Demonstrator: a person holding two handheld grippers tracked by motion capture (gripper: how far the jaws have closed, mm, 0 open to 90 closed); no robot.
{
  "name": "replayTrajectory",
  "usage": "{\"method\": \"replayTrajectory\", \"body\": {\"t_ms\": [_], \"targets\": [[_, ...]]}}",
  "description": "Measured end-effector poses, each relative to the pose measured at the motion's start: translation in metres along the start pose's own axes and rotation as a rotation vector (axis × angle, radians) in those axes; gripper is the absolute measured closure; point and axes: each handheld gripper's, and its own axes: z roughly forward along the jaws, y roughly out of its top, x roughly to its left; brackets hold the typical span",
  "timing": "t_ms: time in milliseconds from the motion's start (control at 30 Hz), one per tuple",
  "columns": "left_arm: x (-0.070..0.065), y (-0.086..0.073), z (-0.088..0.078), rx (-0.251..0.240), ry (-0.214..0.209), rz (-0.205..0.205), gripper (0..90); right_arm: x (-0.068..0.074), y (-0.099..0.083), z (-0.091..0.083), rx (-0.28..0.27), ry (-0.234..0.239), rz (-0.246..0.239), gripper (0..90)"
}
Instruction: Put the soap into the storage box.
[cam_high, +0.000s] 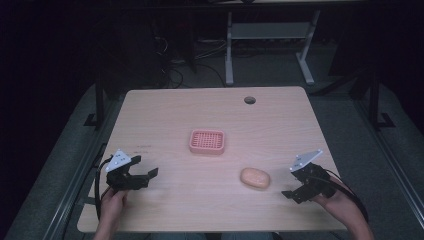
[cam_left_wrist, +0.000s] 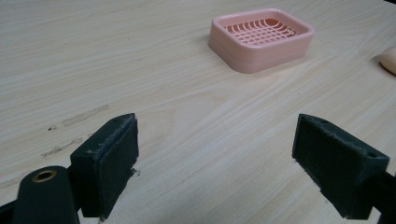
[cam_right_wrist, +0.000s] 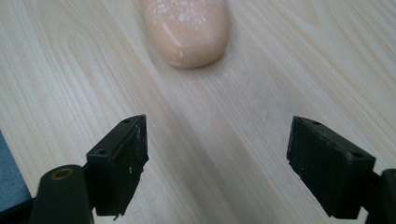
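Note:
A pale orange bar of soap (cam_high: 255, 178) lies on the wooden table (cam_high: 165, 115), right of centre and near the front. Behind it, near the middle, sits a pink slotted soap dish (cam_high: 207, 141) with nothing in it. My right gripper (cam_high: 292, 192) is a short way right of the soap, open, its jaws pointing toward it with nothing between them; the soap (cam_right_wrist: 187, 30) lies just ahead of my right gripper (cam_right_wrist: 217, 163). My left gripper (cam_high: 145, 176) rests at the front left, open and holding nothing. Ahead of my left gripper (cam_left_wrist: 217, 163) stands the dish (cam_left_wrist: 260, 38).
A round cable hole (cam_high: 249, 100) sits near the table's far edge. Beyond the table are a white desk frame (cam_high: 229, 55) and cables on a dark floor. Faint scuff marks (cam_left_wrist: 84, 115) lie on the wood by the left gripper.

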Motion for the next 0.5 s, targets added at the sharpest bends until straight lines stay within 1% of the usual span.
{"method": "replayTrajectory", "body": {"t_ms": [133, 167, 200, 267, 333, 367, 400, 433, 467, 500], "targets": [[0.000, 0.000, 0.000, -0.002, -0.002, 0.003, 14.3, 0.001, 0.012, 0.002, 0.013, 0.007, -0.017, 17.9], [0.000, 0.000, 0.000, -0.002, -0.002, 0.003, 14.3, 0.001, 0.012, 0.002, 0.013, 0.007, -0.017, 17.9], [0.000, 0.000, 0.000, -0.002, -0.003, 0.003, 14.3, 0.003, 0.020, 0.003, 0.023, 0.013, -0.033, 17.1], [0.000, 0.000, 0.000, -0.004, -0.003, 0.000, 14.3, 0.003, 0.022, 0.004, 0.026, 0.011, -0.039, 17.1], [0.001, 0.000, -0.001, -0.001, 0.000, 0.002, 14.3, 0.003, 0.031, 0.008, 0.034, 0.015, -0.064, 16.9], [0.001, 0.000, -0.001, -0.001, 0.000, 0.002, 14.3, 0.003, 0.031, 0.008, 0.034, 0.015, -0.064, 16.9], [0.002, 0.000, -0.001, -0.001, 0.001, -0.001, 14.2, 0.004, 0.037, 0.011, 0.043, 0.021, -0.064, 16.9], [0.002, 0.000, -0.001, -0.001, 0.001, -0.001, 14.3, 0.004, 0.037, 0.011, 0.043, 0.021, -0.064, 16.9], [0.002, 0.000, -0.001, -0.003, 0.001, -0.006, 14.2, 0.005, 0.042, 0.014, 0.049, 0.025, -0.077, 16.9], [0.002, 0.000, -0.001, -0.003, 0.001, -0.006, 14.2, 0.005, 0.042, 0.014, 0.049, 0.025, -0.077, 16.9]]}}
